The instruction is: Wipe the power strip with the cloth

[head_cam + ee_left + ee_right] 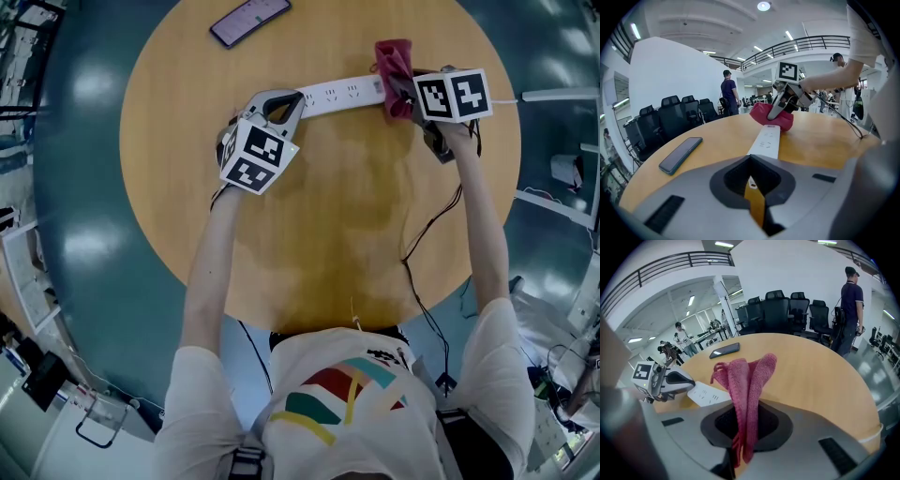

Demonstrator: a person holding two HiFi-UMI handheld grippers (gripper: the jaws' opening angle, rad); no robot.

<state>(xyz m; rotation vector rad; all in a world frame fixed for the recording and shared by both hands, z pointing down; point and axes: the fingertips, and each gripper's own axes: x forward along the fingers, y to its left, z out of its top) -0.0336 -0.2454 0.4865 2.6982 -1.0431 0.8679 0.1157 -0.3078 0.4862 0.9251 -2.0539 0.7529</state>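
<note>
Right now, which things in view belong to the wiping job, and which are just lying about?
Part of the job:
- power strip
- cloth, clamped in the right gripper
- left gripper, shut, at the strip's other end

Just lying about:
- phone on the table, apart from the strip
- office chairs beyond the table

Open wood fills the near half of the round table [328,225], free between the person's two arms save for a black cable [419,234] trailing along its right side to the rim. Farther out, the strip [342,94] bars the way across, the left gripper [292,101] closed at its left end and the right gripper [401,94], clamped on the cloth [394,56], at its right. Beyond it a bare band runs up to the phone [249,19] at the far rim.
</note>
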